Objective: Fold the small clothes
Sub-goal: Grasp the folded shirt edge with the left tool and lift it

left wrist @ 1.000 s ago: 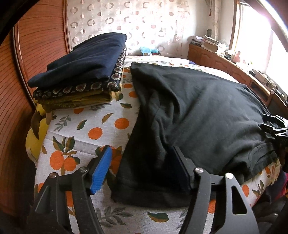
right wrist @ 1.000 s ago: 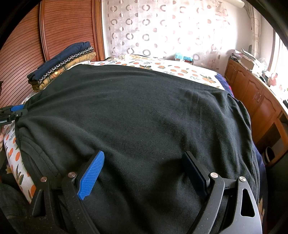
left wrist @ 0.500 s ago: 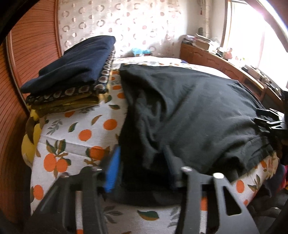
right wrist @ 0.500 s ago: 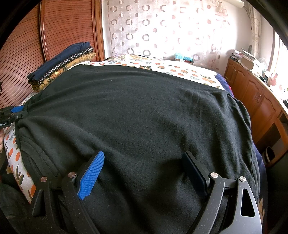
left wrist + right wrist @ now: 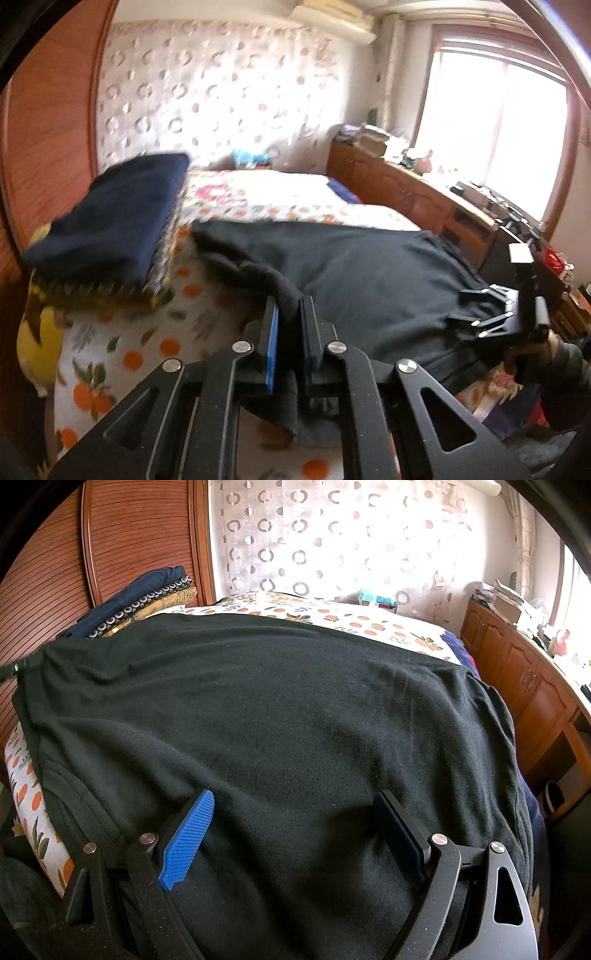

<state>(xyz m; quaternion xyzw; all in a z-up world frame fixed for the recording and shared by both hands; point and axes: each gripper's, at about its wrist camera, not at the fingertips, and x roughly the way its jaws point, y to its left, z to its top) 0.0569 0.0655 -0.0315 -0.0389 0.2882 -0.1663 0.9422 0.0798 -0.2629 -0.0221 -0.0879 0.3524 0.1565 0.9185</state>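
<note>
Pinching a bunched fold of the black garment (image 5: 369,280) at lower centre of the left wrist view, left gripper (image 5: 287,314) with jaws closing, blue pad and black pad nearly together with cloth squeezed between them. A second ago, wide apart and straddling the flat hem; now clamped on it, with the gathered edge pulled up off the orange-print bedspread (image 5: 122,354) into a ridge. Whole view tilted higher than before: more wall, window (image 5: 495,122) and wooden sideboard (image 5: 399,184) showing at upper right, stack of folded clothes (image 5: 110,221) blurred at centre left. Right gripper (image 5: 487,314) at the right edge of the same view, resting at the garment's far corner, gripped by a hand (image 5: 532,350).

Moving to the right wrist view: right gripper (image 5: 295,827) at the bottom, spread wide as before, blue pad at lower left, black pad at lower right, both lying on the garment (image 5: 277,720) and gripping nothing. Garment spread across most of the frame over the bedspread (image 5: 351,622). Left corner at the left edge drawn tighter and higher than earlier, new creases running from it. Folded stack (image 5: 144,602) at upper left.
</note>
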